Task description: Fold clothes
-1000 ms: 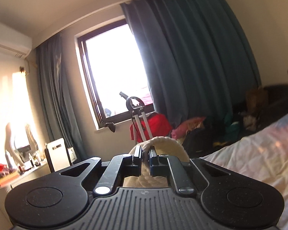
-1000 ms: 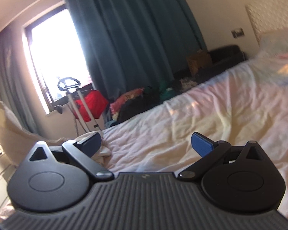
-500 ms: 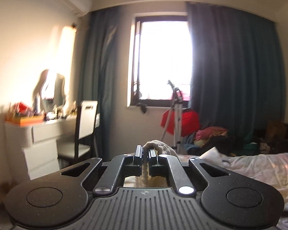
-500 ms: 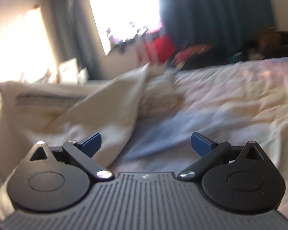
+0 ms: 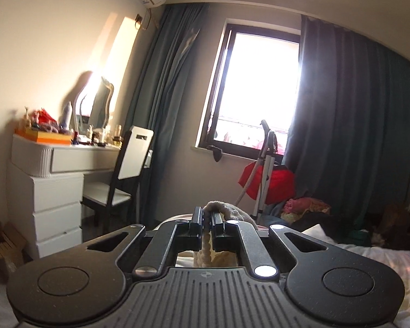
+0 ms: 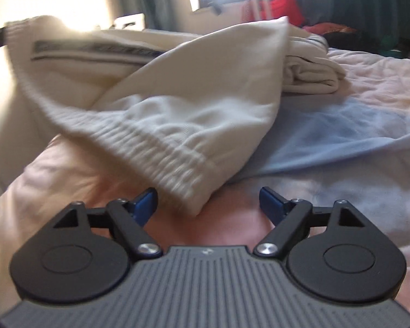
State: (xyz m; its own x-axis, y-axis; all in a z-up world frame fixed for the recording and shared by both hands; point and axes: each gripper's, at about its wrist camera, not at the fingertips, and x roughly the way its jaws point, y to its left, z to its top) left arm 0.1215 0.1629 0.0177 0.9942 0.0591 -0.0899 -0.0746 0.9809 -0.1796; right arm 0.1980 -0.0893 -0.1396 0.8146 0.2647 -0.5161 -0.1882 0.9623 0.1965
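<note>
A cream ribbed-hem garment point(image 6: 177, 104) hangs slanted over the bed, its lower corner dangling just ahead of my right gripper point(image 6: 207, 201), which is open with blue pads point(image 6: 145, 202) wide apart and nothing between them. In the left wrist view my left gripper point(image 5: 207, 218) is shut on the garment's ribbed cream edge point(image 5: 224, 209), held up off the bed and facing the window. More of the cream cloth lies bunched point(image 6: 309, 65) farther back on the bed. A pale blue cloth point(image 6: 328, 142) lies flat under the hanging garment.
The bed sheet point(image 6: 369, 213) spreads right and forward. A white dresser point(image 5: 49, 180) with clutter and a chair point(image 5: 123, 175) stand left. A window point(image 5: 257, 93), dark curtains point(image 5: 355, 136), a red bag on a stand point(image 5: 270, 180) and a clothes pile point(image 5: 309, 210) lie ahead.
The left gripper swung left toward the dresser, still clamped on the cream edge. The right gripper dropped and closed in on the garment's hanging lower corner, staying open.
</note>
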